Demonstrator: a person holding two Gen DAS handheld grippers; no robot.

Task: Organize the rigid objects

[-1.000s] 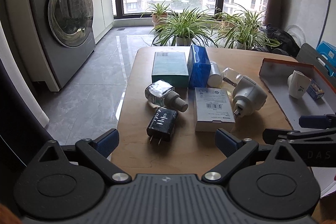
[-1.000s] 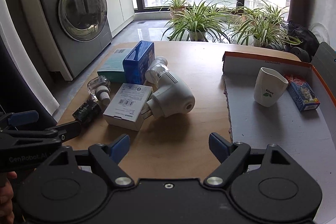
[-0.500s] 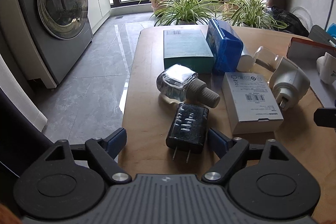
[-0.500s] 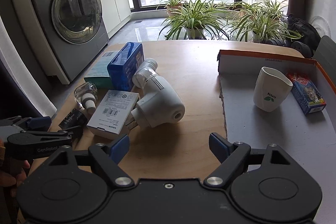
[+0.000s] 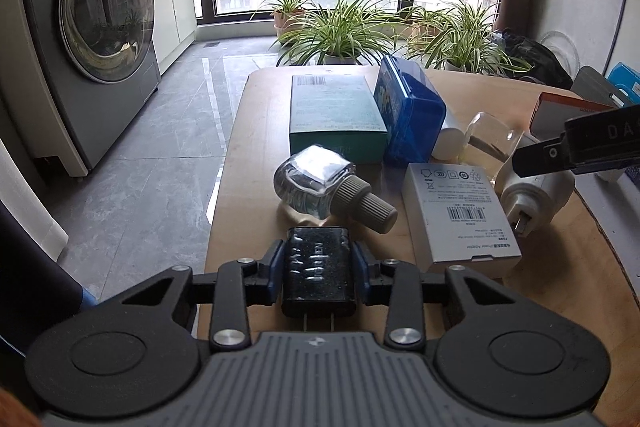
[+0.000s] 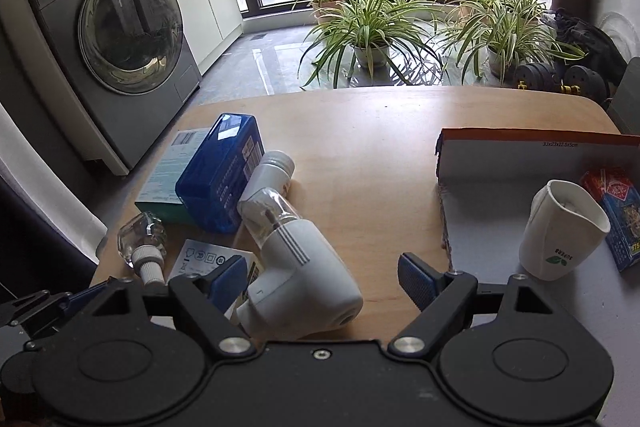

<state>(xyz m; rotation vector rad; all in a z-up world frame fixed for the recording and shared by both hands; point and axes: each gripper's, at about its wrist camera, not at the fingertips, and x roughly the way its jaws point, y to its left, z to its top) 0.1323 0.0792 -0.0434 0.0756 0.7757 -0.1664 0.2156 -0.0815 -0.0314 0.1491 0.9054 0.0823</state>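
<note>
My left gripper [image 5: 319,269] is shut on a black plug adapter [image 5: 318,267] near the table's front left edge. Behind it lie a clear refill bottle [image 5: 316,181], a white box [image 5: 460,215], a green box [image 5: 334,115] and a blue tin [image 5: 408,111]. My right gripper [image 6: 322,279] is open, its jaws around the rear of a white plug-in device [image 6: 304,275] with a clear bulb; it also shows in the left wrist view [image 5: 536,195]. The tray [image 6: 500,163] holds a white cup [image 6: 560,231] and a blue packet [image 6: 616,215].
The wooden table [image 6: 372,155] ends at the left above a tiled floor. A washing machine [image 5: 88,39] stands to the left. Potted plants [image 6: 372,23] line the window behind the table. A white capped bottle [image 6: 270,169] lies by the blue tin.
My left gripper moved forward and shut on the black plug adapter. My right gripper moved forward and left, and its open jaws now straddle the white plug-in device.
</note>
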